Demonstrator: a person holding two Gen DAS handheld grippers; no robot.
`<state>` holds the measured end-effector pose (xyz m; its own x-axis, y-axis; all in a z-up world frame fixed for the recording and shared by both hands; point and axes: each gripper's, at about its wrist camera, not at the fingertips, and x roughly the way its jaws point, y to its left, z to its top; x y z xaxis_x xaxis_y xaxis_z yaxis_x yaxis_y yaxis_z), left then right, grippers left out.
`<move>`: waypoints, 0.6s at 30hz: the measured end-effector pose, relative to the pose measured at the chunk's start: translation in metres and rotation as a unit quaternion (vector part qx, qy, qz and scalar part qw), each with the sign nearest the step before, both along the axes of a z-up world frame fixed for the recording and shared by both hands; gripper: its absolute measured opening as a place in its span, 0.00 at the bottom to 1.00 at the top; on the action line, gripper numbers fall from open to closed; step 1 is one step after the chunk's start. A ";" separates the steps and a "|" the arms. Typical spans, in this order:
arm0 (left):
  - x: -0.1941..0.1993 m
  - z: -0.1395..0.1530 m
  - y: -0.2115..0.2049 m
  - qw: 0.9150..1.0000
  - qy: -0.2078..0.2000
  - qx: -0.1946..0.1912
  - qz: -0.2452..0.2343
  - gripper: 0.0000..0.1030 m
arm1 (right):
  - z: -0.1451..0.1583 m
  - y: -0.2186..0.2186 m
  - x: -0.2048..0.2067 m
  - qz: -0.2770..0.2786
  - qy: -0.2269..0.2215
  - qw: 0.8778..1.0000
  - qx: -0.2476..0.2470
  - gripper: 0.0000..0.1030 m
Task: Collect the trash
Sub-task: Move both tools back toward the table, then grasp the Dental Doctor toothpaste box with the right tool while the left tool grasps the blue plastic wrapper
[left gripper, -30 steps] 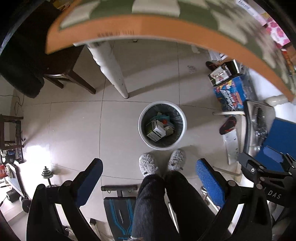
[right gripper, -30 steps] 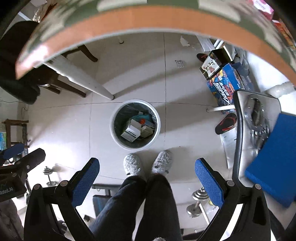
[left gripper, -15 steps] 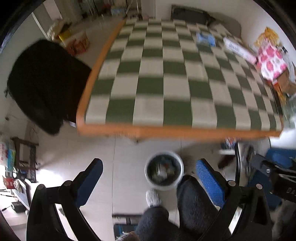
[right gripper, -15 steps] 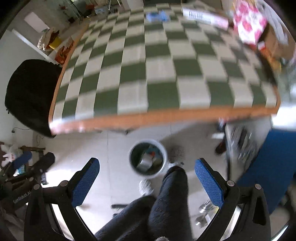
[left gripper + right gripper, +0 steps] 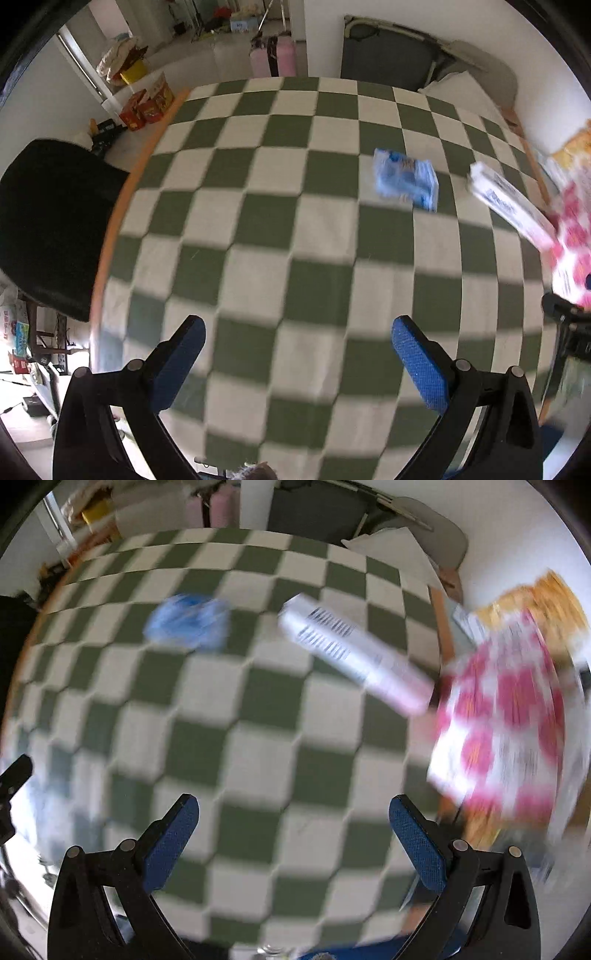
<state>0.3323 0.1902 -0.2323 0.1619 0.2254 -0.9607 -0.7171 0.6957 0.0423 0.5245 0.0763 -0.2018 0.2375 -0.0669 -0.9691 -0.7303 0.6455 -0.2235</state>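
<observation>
Where cloth [image 5: 295,229] spreads: blue packet [image 5: 406,180]; white box [image 5: 354,653]

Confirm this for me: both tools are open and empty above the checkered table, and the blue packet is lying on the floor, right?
Not quite. The blue packet lies on the checkered table, not the floor; the left wrist view shows it. The left tool and right tool are open and empty.
</observation>
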 end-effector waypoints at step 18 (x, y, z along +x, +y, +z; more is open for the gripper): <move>0.157 -0.088 0.060 0.996 0.053 -0.074 0.020 1.00 | -0.154 0.095 0.155 0.165 0.111 0.961 -0.191 0.87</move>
